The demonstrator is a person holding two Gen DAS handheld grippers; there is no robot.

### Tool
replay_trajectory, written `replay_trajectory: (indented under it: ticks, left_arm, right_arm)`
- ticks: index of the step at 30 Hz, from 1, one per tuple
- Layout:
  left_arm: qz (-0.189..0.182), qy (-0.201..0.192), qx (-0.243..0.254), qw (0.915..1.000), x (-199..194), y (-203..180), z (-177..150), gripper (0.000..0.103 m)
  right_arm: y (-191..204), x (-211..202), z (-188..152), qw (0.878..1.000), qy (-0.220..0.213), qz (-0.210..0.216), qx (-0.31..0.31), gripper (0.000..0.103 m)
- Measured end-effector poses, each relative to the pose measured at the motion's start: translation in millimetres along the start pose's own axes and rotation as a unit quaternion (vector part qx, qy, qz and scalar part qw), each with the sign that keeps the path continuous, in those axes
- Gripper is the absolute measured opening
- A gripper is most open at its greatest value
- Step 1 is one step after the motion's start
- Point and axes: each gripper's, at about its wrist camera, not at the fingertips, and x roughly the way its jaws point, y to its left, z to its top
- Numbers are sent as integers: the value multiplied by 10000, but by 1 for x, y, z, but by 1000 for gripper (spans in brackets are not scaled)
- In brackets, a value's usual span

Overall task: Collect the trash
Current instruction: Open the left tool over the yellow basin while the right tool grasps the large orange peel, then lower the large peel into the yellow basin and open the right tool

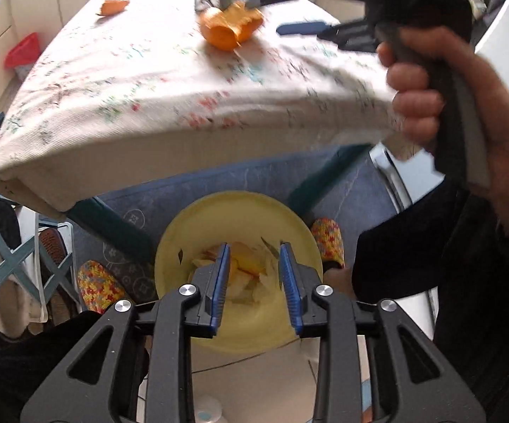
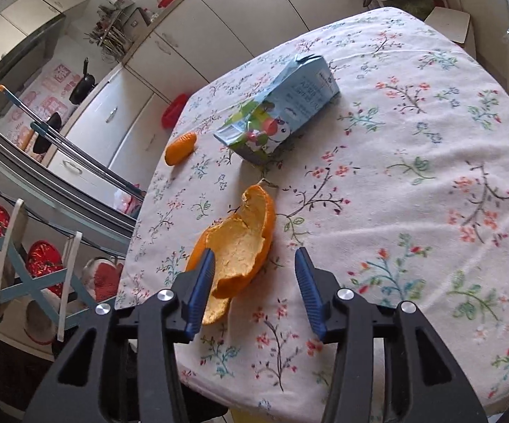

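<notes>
The left gripper [image 1: 253,275] hangs parted and empty above the yellow bin [image 1: 184,232] of scraps; the right gripper [image 2: 254,282], jaws apart, straddles the large orange peel [image 2: 240,243] on the table [image 2: 413,211]

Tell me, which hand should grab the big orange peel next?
The right. Its gripper is open right at the big orange peel on the table. The left gripper is open too, but down over the yellow bin.
</notes>
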Motion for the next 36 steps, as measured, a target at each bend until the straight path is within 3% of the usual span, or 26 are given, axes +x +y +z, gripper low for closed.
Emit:
replay_trajectory:
  ticks: [4, 5, 10, 13, 16, 18, 24, 28, 31, 36]
  left_arm:
    - [78, -338, -288, 9990, -13, 12, 8, 35]
    - [101, -435, -393, 9982, -17, 16, 9, 37]
    - [228, -997, -1129, 9883, -38, 46, 15, 40]
    - [539, -1556, -1468, 9754, -60, 60, 16, 44]
    - [796, -2052, -1676, 9610, -78, 69, 15, 54]
    - [885, -2280, -1821, 9524, -86, 76, 13, 59]
    - [953, -2800, -2234, 9288, -106, 90, 11, 62]
    - [975, -2968, -2369, 9199, -113, 95, 5, 63]
    - [951, -2977, -2446, 9179, -114, 98, 4, 64]
    - [955, -3011, -2438, 9169, -117, 96, 2, 65]
  right_arm:
    - [6, 18, -3, 9997, 104, -143, -184, 9]
    - [7, 18, -4, 9996, 123, -119, -213, 7]
    - [12, -1, -8, 9988, 27, 21, -498, 6]
    - [11, -18, -15, 9982, 8, 120, -585, 6]
    - [11, -30, -20, 9975, 33, 258, -657, 6]
    - [15, -36, -26, 9964, 61, 355, -763, 6]
    - [38, -47, -54, 9890, 277, 683, -1279, 6]
    - [66, -47, -86, 9750, 530, 663, -2052, 6]
    - [87, -40, -118, 9548, 834, 453, -2816, 6]
    - [97, -20, -156, 9255, 1352, 35, -3539, 7]
